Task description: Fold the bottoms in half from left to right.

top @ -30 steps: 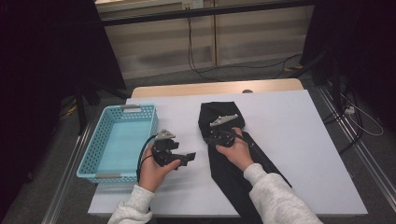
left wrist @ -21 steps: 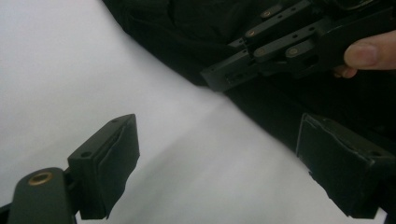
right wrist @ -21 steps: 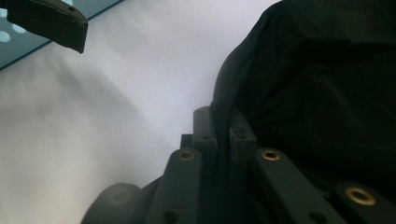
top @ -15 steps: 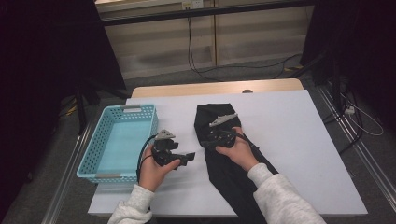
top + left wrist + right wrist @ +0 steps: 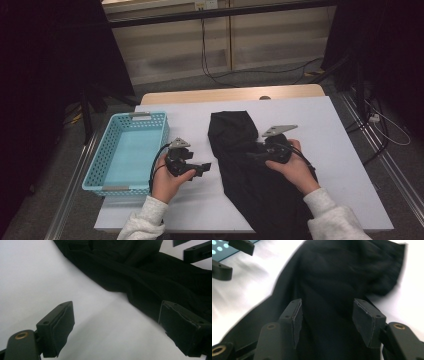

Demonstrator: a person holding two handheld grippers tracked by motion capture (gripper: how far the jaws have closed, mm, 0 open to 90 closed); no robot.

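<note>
1. Black cloth (image 5: 250, 170) lies on the white table (image 5: 345, 165), on its right half from where I stand behind the person. It is the largest thing on the surface. One end sits bunched toward the far side; the other runs to the near edge beside the person's right sleeve (image 5: 332, 220).
2. Long axis: near to far, leaning slightly, with the far end a little further left than the near end. The far end is rounded and folded over; in the right gripper view (image 5: 352, 272) it reads as a lumpy fold with a dark edge against white.
3. Blue basket (image 5: 102, 160) stands at the left edge of the table, well apart from the cloth.
4. Right gripper (image 5: 254, 155) is over the middle of the cloth, tips pointing left. Its jaws have just been opening; in its own view (image 5: 327, 322) the pads stand apart with cloth showing beyond them, nothing pinched. Released.
5. Left gripper (image 5: 206, 167) rests over bare table between basket and cloth, tips pointing right toward the cloth's left edge, near but not touching. Its own view (image 5: 115, 327) shows jaws spread wide, white table between them, cloth edge just behind the right-hand jaw. Released.
6. Writing: no brand or label is legible on cloth, basket or grippers.
</note>
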